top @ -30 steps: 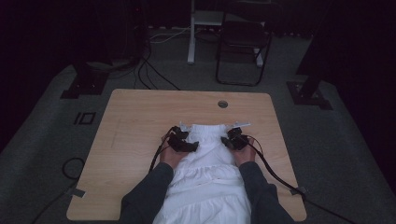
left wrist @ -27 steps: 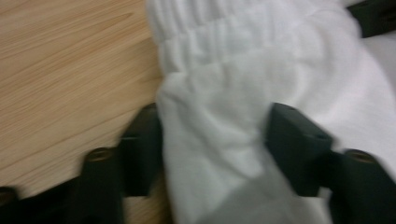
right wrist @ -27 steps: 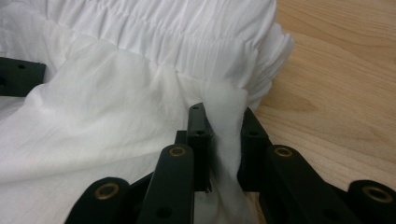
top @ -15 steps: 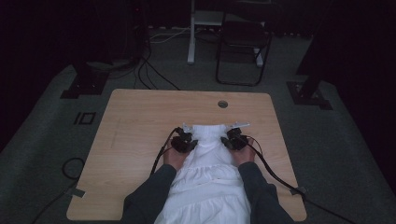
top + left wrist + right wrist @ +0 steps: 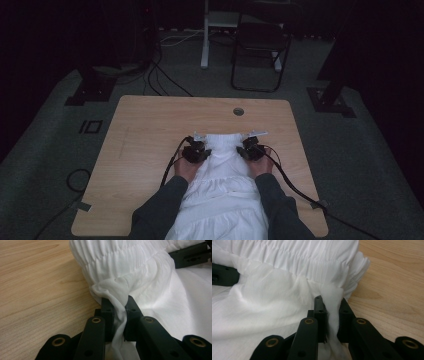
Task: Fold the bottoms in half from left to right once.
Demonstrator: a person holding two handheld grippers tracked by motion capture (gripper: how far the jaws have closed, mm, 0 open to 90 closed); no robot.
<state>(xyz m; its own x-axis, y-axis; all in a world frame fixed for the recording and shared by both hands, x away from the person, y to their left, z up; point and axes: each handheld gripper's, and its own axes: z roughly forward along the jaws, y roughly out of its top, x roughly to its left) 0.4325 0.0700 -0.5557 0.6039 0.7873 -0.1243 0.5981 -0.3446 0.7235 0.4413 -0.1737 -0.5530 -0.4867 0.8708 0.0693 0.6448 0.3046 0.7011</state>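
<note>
Pinching white garment: left claw

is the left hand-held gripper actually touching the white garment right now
Touching. The left gripper view shows the left hand-held gripper with its jaws closed on a bunched fold of the white garment.
</note>
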